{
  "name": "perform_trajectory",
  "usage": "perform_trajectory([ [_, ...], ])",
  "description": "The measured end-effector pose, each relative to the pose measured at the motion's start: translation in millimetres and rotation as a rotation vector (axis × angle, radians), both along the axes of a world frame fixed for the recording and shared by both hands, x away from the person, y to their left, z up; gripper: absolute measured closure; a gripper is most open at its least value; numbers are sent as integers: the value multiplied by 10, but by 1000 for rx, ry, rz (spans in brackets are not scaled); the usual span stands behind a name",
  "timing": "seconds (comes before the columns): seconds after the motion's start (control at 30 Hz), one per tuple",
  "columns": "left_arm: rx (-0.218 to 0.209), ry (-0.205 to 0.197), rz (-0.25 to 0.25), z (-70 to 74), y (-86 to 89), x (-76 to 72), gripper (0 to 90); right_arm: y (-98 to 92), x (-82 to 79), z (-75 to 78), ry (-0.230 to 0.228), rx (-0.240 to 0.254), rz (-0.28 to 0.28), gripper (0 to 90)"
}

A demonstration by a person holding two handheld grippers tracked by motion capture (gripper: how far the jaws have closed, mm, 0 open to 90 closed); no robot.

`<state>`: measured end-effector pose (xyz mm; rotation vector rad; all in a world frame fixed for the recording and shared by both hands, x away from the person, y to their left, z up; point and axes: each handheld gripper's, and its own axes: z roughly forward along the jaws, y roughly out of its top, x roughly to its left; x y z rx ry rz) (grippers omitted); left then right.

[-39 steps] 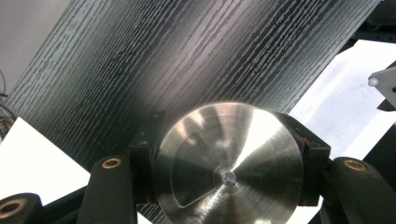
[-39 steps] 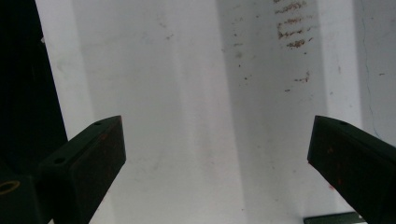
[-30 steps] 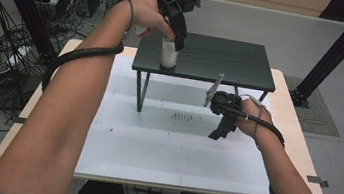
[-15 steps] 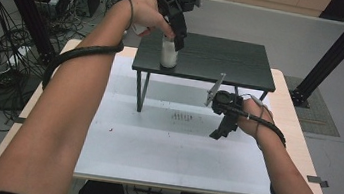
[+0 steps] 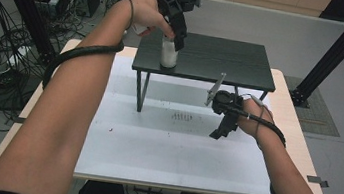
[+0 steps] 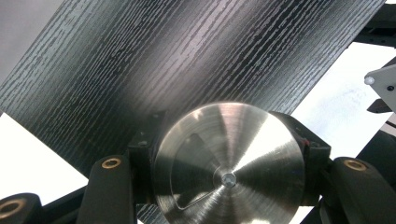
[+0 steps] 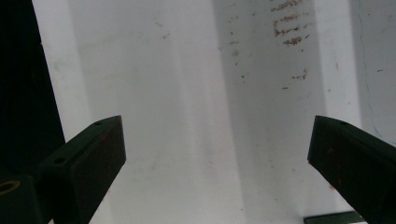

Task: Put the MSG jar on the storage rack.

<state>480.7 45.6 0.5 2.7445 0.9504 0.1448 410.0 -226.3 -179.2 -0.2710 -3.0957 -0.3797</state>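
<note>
On the near part of the white bench (image 5: 153, 150), the right claw (image 5: 219, 132) hangs just above the top with its two black jaws spread wide and nothing between them. It has no job right now, so the best thing is for it to stay low and out of the way.

Farther back stands a small black shelf (image 5: 215, 57) on thin legs, set on the bench. On the left end of that shelf is the little jar (image 5: 169, 52), standing straight up near the front edge. The left claw (image 5: 175, 34) comes down from above and pinches the jar near its top, one jaw on each side.

The step in hand looks like holding or lifting the jar. To do it well, the person should keep the squeeze even and keep the jar upright. If it is lifted, it should go straight up first, so the bottom does not drag on the dark wood. The front edge is close, so a sideways bump could tip it off.

The jar is white on its sides and round. In the left gripper view its lid (image 6: 229, 163) is shiny silver metal with fine ring marks and a tiny dot in the middle.
</note>
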Motion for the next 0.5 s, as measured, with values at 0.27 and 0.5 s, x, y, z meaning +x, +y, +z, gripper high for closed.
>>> perform_trajectory([
  [0.27,1,1,-1,-1,-2,4,420,2,4,-3,0,-3,1,40],
  [0.5,1,0,-2,-1,-4,4,420,-10,8,-1,-1,2,-1,40],
])
